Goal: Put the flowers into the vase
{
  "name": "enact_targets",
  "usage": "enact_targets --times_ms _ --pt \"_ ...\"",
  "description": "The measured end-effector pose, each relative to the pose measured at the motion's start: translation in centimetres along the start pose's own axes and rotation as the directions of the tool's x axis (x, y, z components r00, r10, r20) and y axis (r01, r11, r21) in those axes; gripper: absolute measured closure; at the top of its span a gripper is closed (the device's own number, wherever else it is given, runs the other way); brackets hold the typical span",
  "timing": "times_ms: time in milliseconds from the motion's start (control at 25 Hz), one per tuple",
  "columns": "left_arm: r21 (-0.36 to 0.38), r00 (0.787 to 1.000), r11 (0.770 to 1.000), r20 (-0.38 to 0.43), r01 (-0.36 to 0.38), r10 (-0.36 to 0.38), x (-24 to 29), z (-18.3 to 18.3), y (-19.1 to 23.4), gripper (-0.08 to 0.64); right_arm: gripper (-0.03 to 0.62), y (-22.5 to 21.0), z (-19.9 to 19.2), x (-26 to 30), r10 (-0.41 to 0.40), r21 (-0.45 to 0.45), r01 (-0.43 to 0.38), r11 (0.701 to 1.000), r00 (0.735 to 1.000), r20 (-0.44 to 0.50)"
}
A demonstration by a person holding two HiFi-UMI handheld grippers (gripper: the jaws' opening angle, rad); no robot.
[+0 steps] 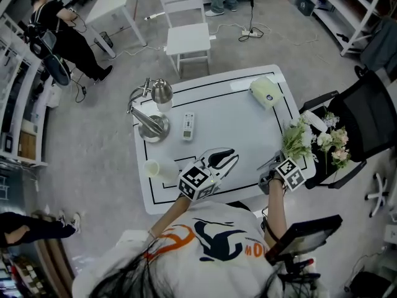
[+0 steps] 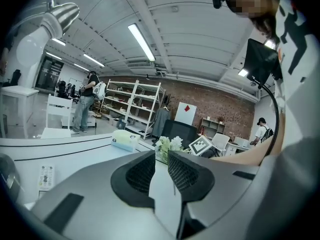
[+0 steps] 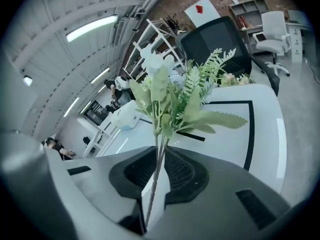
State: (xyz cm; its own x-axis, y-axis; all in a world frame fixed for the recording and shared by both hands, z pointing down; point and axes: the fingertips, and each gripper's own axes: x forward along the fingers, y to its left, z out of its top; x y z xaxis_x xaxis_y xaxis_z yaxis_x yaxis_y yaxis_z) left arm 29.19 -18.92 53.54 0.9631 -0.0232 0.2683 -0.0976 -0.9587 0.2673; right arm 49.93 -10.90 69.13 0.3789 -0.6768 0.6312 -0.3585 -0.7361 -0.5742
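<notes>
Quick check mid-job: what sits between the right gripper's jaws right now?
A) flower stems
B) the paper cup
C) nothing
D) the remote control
A: the right gripper view shows the right gripper pinching the flower sprig by its thin stems.

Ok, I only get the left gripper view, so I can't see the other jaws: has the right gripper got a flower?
Observer: Yes, the right gripper is shut on the stems of a flower sprig.
Operator: Any more flowers?
Observer: A bunch with pink blooms lies on the black chair.
Operator: And the vase?
Observer: A white cup-like vessel sits by the near-left corner of the table, left of the left gripper.
</notes>
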Motion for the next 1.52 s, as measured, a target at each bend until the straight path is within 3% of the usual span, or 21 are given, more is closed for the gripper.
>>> enact_targets --times_ms 160,400,920,1160,1520 --pt "-0.001 1.000 1.000 0.011 -0.004 0.004 -0.7 0.0 -0.4 0.485 0.537 1.7 0.0 -0.9 0.050 -0.118 -0.048 0.992 0.999 0.016" --pt "-0.008 1.000 1.000 0.020 -0.012 0.012 -2.2 -0.4 -0.8 0.485 0.537 6.4 -0.2 -3.2 0.147 -0.261 -0.137 0.956 0.989 0.018" --pt "-0.026 0.998 0.999 0.051 -0.041 0.043 -8.2 -1.3 -1.2 0.485 0.537 14.3 -2.7 -9.4 0.315 -0.348 -0.287 0.893 0.949 0.025" --pt "-0.029 0.994 0.997 0.081 -0.076 0.078 -11.9 -1.1 -1.3 0.485 0.537 17.7 -4.6 -11.8 0.397 -0.360 -0.369 0.857 0.918 0.004" --pt "-0.044 0.983 0.989 0.111 -0.140 0.144 -16.3 -1.5 -0.4 0.485 0.536 24.4 -6.8 -15.4 0.523 -0.420 -0.485 0.767 0.852 -0.028"
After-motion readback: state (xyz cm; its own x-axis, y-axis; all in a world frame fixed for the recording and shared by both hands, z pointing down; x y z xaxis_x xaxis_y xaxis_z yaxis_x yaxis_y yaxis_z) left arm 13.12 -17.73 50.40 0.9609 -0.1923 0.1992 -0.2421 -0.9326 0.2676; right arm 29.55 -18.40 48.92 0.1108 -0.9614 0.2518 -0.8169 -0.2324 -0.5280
